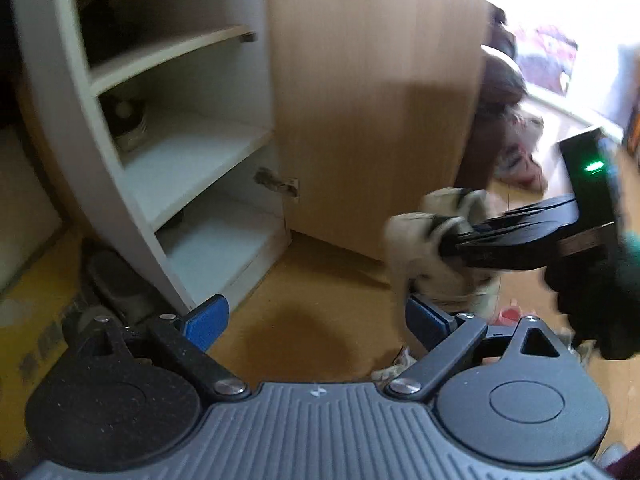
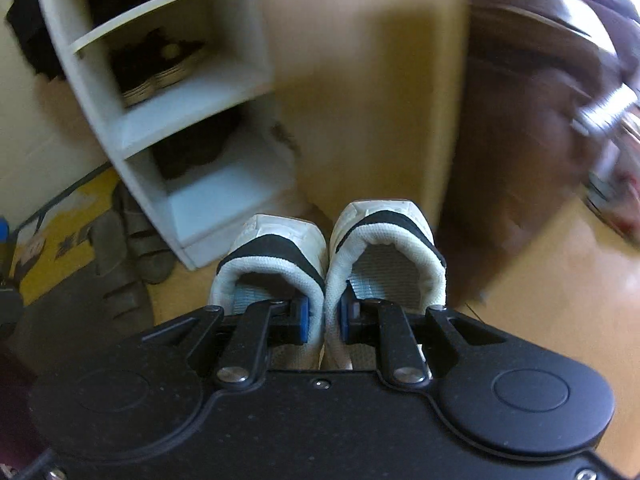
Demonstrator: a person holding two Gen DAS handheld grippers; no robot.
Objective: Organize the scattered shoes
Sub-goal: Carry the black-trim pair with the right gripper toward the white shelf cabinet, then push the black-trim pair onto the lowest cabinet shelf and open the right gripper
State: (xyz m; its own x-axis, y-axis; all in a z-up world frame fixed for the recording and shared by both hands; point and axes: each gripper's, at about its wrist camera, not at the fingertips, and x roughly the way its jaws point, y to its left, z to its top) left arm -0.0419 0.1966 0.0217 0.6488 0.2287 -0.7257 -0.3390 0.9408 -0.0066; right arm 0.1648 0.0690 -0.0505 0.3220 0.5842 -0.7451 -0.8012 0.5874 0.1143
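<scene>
A pair of white sneakers [image 2: 384, 228] with black trim hangs side by side off the floor, toes pointing away. My right gripper [image 2: 324, 316] is shut on their two inner collars, pinching them together. In the left wrist view the same sneakers [image 1: 424, 216] and the right gripper [image 1: 444, 240] come in from the right, held by a gloved hand [image 1: 592, 292], in front of the open cabinet door. My left gripper [image 1: 316, 320] is open and holds nothing, low over the floor before the white shoe cabinet [image 1: 132, 216].
The cabinet's wooden door [image 1: 372, 100] stands open to the right. Dark shoes [image 2: 160, 64] sit on a middle shelf; the bottom shelf [image 1: 216, 248] shows bare board. Grey sandals [image 2: 132, 240] lie on the floor left of the cabinet [image 2: 104, 120]. Blurred brown clutter [image 2: 520, 120] is at right.
</scene>
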